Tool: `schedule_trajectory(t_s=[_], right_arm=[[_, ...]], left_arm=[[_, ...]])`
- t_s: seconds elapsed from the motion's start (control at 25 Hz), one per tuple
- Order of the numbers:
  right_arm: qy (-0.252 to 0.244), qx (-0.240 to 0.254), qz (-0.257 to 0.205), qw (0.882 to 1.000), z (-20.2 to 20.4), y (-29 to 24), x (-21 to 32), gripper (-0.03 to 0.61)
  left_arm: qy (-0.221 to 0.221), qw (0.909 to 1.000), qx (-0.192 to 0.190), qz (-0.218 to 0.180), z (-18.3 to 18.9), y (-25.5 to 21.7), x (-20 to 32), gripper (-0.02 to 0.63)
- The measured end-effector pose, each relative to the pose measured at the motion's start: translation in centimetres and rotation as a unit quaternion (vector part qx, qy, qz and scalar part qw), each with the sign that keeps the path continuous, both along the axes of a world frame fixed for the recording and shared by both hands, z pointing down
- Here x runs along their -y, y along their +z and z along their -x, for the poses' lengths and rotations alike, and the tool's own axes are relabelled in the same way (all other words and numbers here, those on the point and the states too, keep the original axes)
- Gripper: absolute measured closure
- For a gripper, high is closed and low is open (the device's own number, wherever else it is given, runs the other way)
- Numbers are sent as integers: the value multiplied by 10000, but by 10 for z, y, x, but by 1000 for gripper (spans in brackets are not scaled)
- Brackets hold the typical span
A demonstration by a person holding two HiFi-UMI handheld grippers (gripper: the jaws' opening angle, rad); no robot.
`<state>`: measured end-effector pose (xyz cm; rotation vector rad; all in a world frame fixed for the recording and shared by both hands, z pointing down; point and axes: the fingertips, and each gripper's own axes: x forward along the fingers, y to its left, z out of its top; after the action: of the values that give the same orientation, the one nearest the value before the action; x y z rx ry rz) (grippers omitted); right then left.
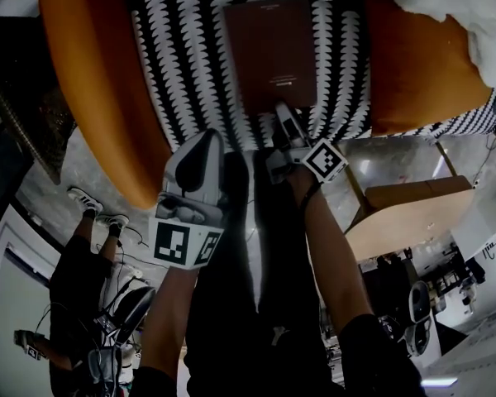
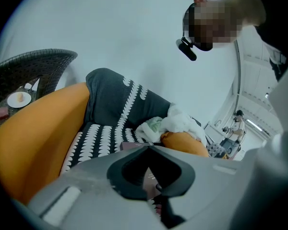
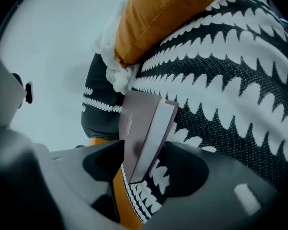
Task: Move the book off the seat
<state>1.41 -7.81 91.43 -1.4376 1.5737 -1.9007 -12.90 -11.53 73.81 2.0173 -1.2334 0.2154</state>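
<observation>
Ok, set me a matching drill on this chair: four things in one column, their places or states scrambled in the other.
1. brown rectangular book
2. white fluffy blanket
3. right claw
4. left claw

A. heaped on the orange padded armrest
B. flat on the black-and-white patterned fabric seat
C. shut, at that seat's front edge
D. open around the book's near edge

Pairs: 1-B, 2-A, 3-D, 4-C

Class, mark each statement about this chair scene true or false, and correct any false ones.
1. The brown hardcover book lies on the black-and-white patterned seat cushion. True.
2. The right gripper is clamped shut and empty. False: its jaws stand apart with the book's edge between them.
3. The left gripper touches the book. False: it is apart from it.
4. Crumpled white fabric rests on the chair's orange padding. True.
</observation>
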Motion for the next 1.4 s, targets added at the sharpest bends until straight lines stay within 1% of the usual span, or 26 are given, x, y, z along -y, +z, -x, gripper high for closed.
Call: schedule_trajectory(t_s=[0.12,0.28,0.56,0.68,0.84,0.96,1.08,1.24,1.32,1.4], right_arm=[[42,-58,7,10000,2,-2,3,322],[22,-116,-112,9999,-3,-6,9,338],[91,-209,7,9997,-8,2,1,356],[25,-259,-40,9997,-5,-7,-3,370],[-57,-511,-235,9984,-13,-19,6,387],[-172,-817,-400,9957,-22,-24,14,396],[-435,-1271,-551,9894,-24,-39,18,403],[-883,-1840,-788,9758,-15,-55,26,413],[-1126,-2181,-975,9645,-8,-66,35,417],[-1371,-2554,-1155,9501,-1,-81,42,419]], left_arm=[[22,9999,-74,-65,7,-6,1,614],[69,9998,-131,-109,2,-6,2,612],[115,9999,-2,2,-8,5,-5,613],[125,9999,42,-26,-7,1,-10,614],[63,10000,-1,-31,-7,5,-10,614],[58,10000,-26,-35,-12,10,-9,612],[48,9999,-27,-91,-11,4,-12,614],[39,9999,-20,-106,-5,-2,-9,614],[41,9999,-27,-154,1,-9,-5,614],[44,9998,-33,-205,7,-18,-2,614]])
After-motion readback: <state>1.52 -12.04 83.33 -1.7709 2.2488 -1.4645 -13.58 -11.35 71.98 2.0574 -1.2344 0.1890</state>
